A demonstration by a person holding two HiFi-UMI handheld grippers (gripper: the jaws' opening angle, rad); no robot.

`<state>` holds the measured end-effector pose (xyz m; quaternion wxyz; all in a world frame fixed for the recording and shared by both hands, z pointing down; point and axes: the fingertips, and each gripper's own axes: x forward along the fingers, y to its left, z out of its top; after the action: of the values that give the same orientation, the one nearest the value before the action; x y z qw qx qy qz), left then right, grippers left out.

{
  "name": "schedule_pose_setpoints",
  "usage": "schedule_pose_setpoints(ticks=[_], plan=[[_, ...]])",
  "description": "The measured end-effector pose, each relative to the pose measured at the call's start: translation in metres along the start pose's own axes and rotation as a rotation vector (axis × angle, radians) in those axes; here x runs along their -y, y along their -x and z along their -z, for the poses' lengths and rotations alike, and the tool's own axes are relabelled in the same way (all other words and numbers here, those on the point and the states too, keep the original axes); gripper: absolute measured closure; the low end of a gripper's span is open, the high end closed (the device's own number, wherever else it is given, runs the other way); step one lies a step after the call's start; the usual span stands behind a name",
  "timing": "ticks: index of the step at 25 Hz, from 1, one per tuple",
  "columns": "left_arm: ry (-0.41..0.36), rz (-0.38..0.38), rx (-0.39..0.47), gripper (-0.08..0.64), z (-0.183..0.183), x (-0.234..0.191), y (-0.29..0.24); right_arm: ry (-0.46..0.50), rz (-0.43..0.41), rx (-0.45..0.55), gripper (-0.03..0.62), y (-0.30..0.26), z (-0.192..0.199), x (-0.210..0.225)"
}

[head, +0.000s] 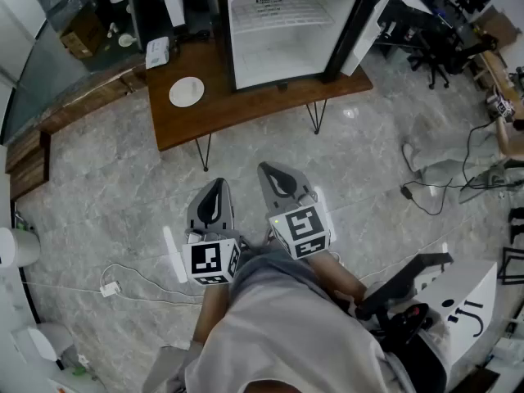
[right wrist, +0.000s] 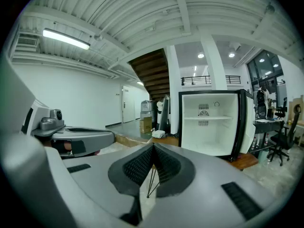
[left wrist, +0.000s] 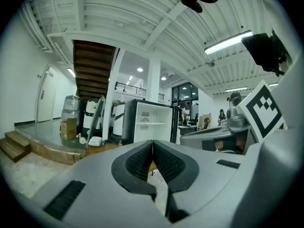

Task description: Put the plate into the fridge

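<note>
bench (head: 225, 109) – brown wood on thin black legs, stands on grey floor (head: 106, 203) | plate (head: 187, 91) – white, toward left end, apart from fridge | fridge (head: 286, 39), door open, mid-right | box (head: 157, 52), small, white, back-left corner | floor: white cable (head: 109, 288) at left
</note>
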<state>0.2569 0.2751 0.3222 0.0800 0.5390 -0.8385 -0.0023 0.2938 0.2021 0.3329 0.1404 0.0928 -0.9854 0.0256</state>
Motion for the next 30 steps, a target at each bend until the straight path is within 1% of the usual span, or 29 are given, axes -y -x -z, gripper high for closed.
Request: schedule_pose_setpoints(ticks=[4,9,15,18,19,23,25,27,30], plan=[[0.003,-0.008,-0.014,0.54,-0.001,0.011,-0.001,-0.005,-0.001,-0.001,0.577,0.009,-0.002,0.011],[-0.01,-0.01,-0.035,0.54,0.006,0.028,-0.013,-0.032,-0.005,0.002,0.577,0.012,0.008,0.035],[-0.044,-0.034,-0.069,0.54,0.015,0.053,-0.029,-0.088,-0.02,0.006,0.575,0.02,0.026,0.071],[-0.076,-0.043,-0.107,0.54,0.023,0.061,-0.04,-0.129,-0.012,0.012,0.575,0.019,0.041,0.089],[-0.082,-0.049,-0.118,0.54,0.025,0.061,-0.042,-0.138,-0.022,0.008,0.575,0.018,0.045,0.092],[-0.077,-0.076,-0.163,0.54,0.038,0.063,-0.05,-0.17,-0.117,-0.032,0.575,0.008,0.066,0.094],[-0.072,-0.091,-0.178,0.54,0.045,0.06,-0.051,-0.165,-0.139,-0.058,0.575,0.001,0.075,0.095],[-0.057,-0.106,-0.184,0.54,0.051,0.054,-0.052,-0.142,-0.184,-0.088,0.575,-0.007,0.084,0.087],[-0.037,-0.119,-0.193,0.54,0.057,0.04,-0.056,-0.131,-0.286,-0.13,0.575,-0.019,0.093,0.066]])
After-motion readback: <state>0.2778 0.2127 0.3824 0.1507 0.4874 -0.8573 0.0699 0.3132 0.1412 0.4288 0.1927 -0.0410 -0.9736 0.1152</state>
